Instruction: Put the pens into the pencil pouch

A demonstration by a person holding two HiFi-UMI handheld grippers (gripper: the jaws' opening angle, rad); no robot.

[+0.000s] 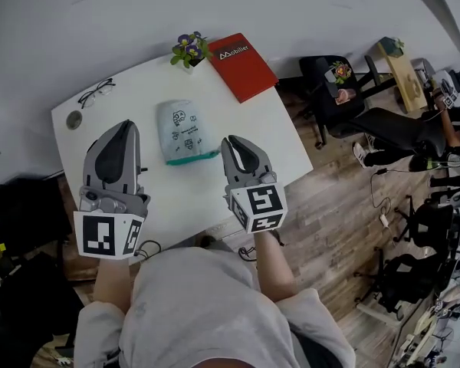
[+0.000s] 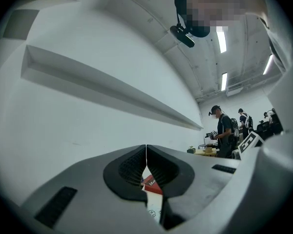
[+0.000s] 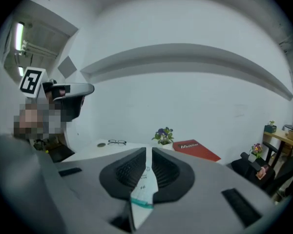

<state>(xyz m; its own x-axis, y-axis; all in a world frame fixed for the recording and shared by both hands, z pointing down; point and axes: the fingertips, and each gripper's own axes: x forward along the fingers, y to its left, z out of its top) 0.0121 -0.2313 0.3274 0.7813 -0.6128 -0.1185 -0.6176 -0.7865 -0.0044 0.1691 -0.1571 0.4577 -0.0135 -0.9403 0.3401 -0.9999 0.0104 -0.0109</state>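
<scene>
The pouch (image 1: 185, 133) lies lengthwise on the worktop (image 1: 241, 121), between the closed, empty left tongs (image 1: 126, 126) and right tongs (image 1: 231, 141), nearer the right

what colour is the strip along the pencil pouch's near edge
Teal, on the pale pencil pouch; clearest in the head view.

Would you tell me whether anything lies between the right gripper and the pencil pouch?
Nothing visible does: only bare table separates the right gripper from the pencil pouch; the red notebook lies beyond.
</scene>
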